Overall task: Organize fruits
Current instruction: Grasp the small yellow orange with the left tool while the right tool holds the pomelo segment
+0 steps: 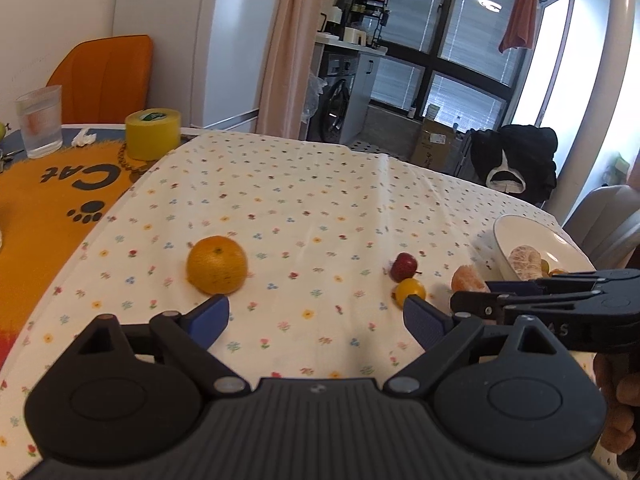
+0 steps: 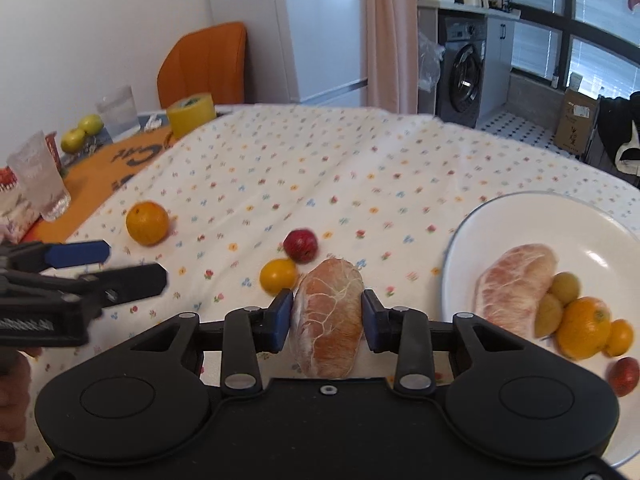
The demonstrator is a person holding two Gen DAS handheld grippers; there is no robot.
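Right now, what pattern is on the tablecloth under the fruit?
The tablecloth is white with small scattered multicoloured flowers, clearest in the right wrist view.

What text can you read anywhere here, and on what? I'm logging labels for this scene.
"Cat": orange mat, dark letters upside down, beside a paw print.
"A S": side of the right claw; other letters hidden.
Yellow tape roll green label: blurred.
Cardboard box print: too small.
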